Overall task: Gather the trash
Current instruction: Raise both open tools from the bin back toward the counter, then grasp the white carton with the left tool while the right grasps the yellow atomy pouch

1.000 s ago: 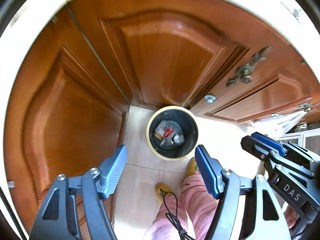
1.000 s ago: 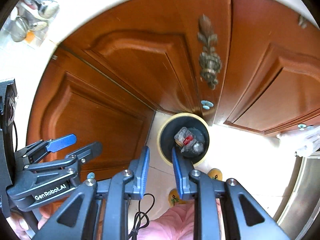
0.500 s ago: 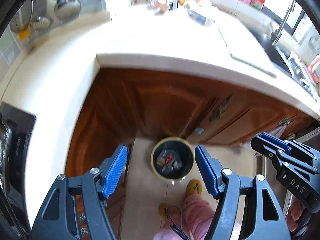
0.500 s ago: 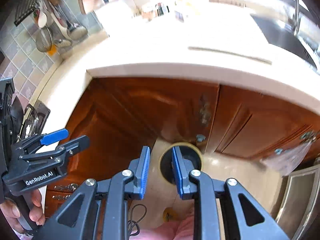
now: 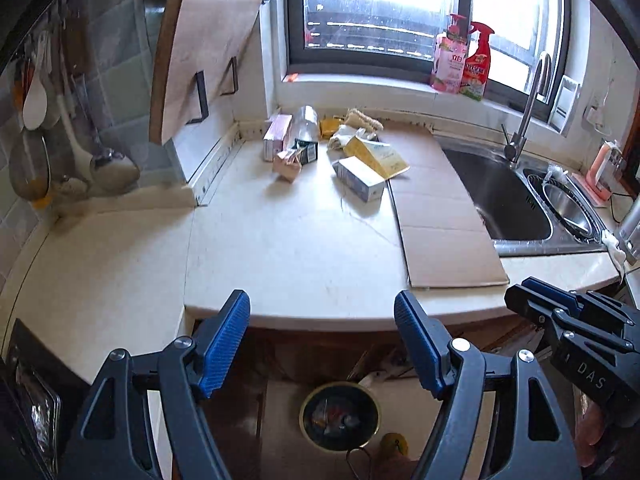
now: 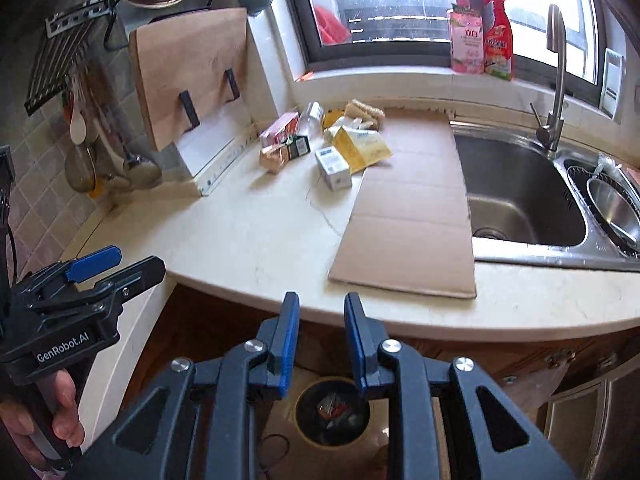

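Observation:
A pile of trash lies at the back of the counter under the window: a white and blue box [image 5: 359, 179] [image 6: 333, 167], a yellow packet [image 5: 376, 156] [image 6: 361, 148], a pink box [image 5: 277, 136] [image 6: 280, 128] and other wrappers. A black bin [image 5: 340, 416] [image 6: 332, 410] with trash in it stands on the floor below the counter edge. My left gripper [image 5: 322, 344] is open and empty in front of the counter edge. My right gripper [image 6: 322, 340] is open by a narrow gap and empty, above the bin.
A flat cardboard sheet [image 5: 436, 204] [image 6: 412, 216] lies on the counter next to the steel sink [image 5: 504, 196] [image 6: 516, 196]. A wooden cutting board [image 5: 200, 48] leans at the back left. Two bottles [image 5: 464, 58] stand on the window sill. Utensils hang on the left wall.
Both grippers have risen and tilted up from facing the bin and cabinet doors to facing the counter top and window. Neither one's opening has changed.

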The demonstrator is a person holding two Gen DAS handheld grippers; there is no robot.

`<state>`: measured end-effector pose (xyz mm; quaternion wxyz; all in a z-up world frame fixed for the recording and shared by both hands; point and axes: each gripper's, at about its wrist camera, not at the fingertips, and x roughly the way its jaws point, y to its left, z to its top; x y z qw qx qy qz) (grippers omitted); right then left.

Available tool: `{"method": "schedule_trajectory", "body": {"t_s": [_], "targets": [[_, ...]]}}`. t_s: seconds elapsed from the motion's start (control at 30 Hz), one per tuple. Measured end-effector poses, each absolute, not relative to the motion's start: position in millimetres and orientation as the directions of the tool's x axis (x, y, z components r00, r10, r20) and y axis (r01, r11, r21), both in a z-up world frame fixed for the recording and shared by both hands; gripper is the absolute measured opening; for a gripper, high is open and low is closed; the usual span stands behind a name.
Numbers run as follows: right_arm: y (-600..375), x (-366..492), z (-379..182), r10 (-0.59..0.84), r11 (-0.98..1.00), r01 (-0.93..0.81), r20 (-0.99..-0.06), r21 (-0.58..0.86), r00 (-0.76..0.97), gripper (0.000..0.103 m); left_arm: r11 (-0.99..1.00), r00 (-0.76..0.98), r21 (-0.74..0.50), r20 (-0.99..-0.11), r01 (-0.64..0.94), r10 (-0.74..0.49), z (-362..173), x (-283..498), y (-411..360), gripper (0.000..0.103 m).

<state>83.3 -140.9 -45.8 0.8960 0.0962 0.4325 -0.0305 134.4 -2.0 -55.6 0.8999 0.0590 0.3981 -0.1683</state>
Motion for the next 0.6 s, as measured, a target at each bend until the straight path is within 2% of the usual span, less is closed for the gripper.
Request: {"method": "schedule_trajectory", "body": {"t_s": [0.33,0.6], "targets": [[-220,183,-13,0.056,0.979,0.111,-0.742,0.174,0.668,0.023,0.947,0.668,-0.013,-0.705,0.321,-0.236,-22,228,-65,0.078],[-276,285,-29,0.162,0.974,0.028,-0.783,0.224,0.601,0.024,0.965,0.61,-0.018,-0.772,0.263,-0.181,-46,318,-137,0.078]]}}
